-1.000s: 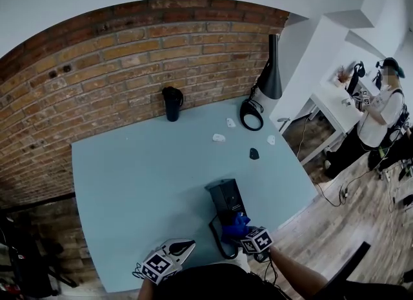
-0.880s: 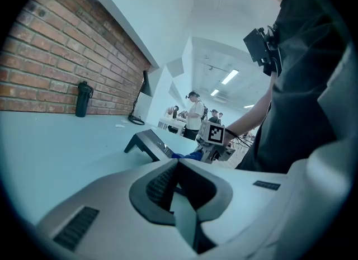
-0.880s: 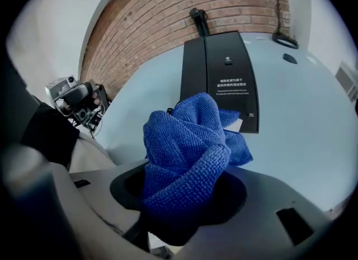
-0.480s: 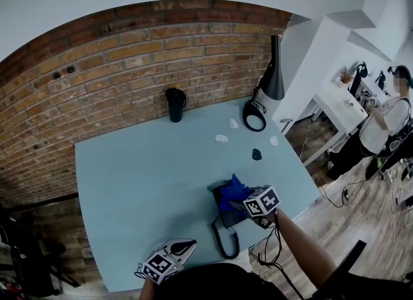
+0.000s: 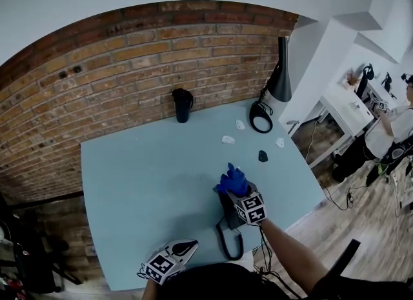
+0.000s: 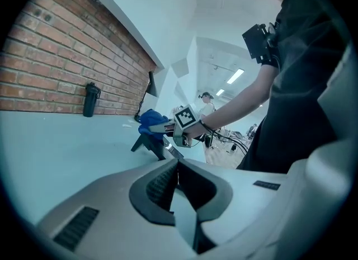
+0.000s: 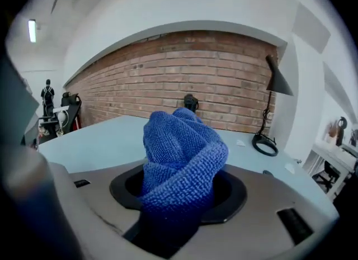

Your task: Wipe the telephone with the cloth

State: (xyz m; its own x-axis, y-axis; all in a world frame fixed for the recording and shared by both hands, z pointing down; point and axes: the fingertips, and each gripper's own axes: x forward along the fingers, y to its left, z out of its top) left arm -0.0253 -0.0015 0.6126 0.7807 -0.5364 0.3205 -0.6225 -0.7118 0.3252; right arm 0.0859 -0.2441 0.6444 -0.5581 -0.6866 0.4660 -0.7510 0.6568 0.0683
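The black telephone (image 5: 227,207) stands on the pale blue table (image 5: 142,182) near its front edge, its coiled cord (image 5: 229,246) looping toward me. My right gripper (image 5: 236,188) is shut on the bunched blue cloth (image 5: 233,180), which rests on the phone's far top end. In the right gripper view the cloth (image 7: 182,155) fills the space between the jaws. The left gripper view shows the phone (image 6: 150,141), the cloth (image 6: 151,120) and the right gripper (image 6: 166,128) from the side. My left gripper (image 5: 187,248) hangs at the table's front edge, shut and holding nothing.
A black tumbler (image 5: 183,104) stands by the brick wall. A black lamp (image 5: 282,78) with a ring base (image 5: 261,118) is at the far right corner. Small white scraps (image 5: 228,140) and a dark piece (image 5: 262,156) lie nearby. A person (image 5: 395,124) stands at a white desk.
My right gripper has carried the cloth from the phone's near end up along it to its far end. The left gripper has stayed where it was.
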